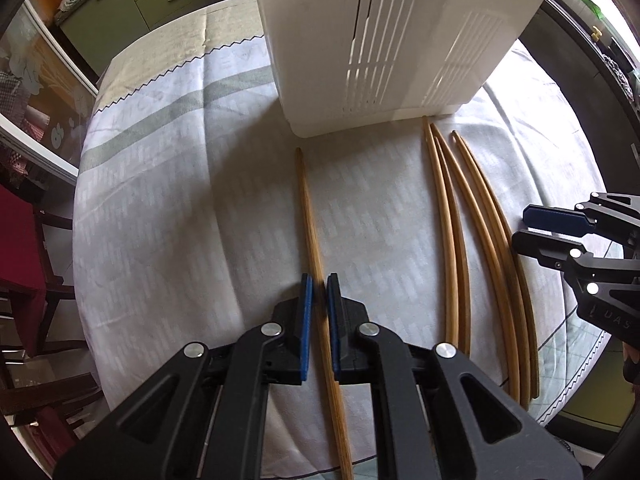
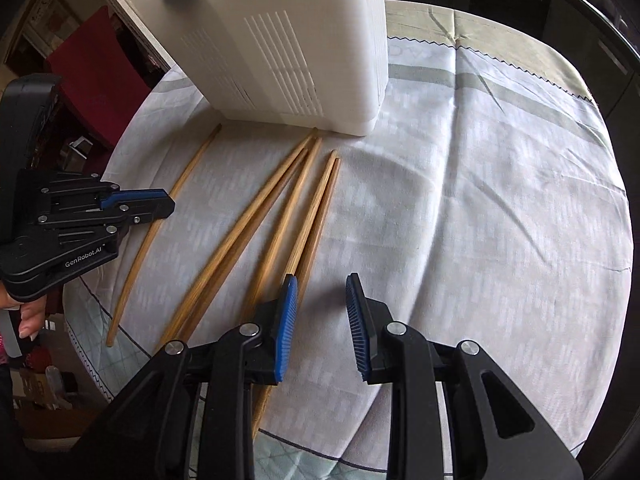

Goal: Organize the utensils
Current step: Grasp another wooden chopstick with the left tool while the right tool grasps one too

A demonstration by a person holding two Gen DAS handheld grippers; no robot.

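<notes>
A single wooden chopstick (image 1: 310,216) lies on the tablecloth and runs between the pads of my left gripper (image 1: 320,286), whose jaws stand close around it with a thin gap on each side. The same chopstick (image 2: 188,170) and left gripper (image 2: 170,204) show in the right wrist view. Several more chopsticks (image 1: 472,208) lie fanned out to its right, also in the right wrist view (image 2: 280,208). My right gripper (image 2: 322,284) is open and empty, just right of that bundle. A white slotted utensil holder (image 1: 384,56) stands behind the chopstick tips.
The round table carries a pale patterned tablecloth (image 2: 480,200). A red-cushioned chair (image 1: 20,240) stands at the left. Green cabinets (image 1: 160,0) are behind the table. The holder also fills the top of the right wrist view (image 2: 280,40).
</notes>
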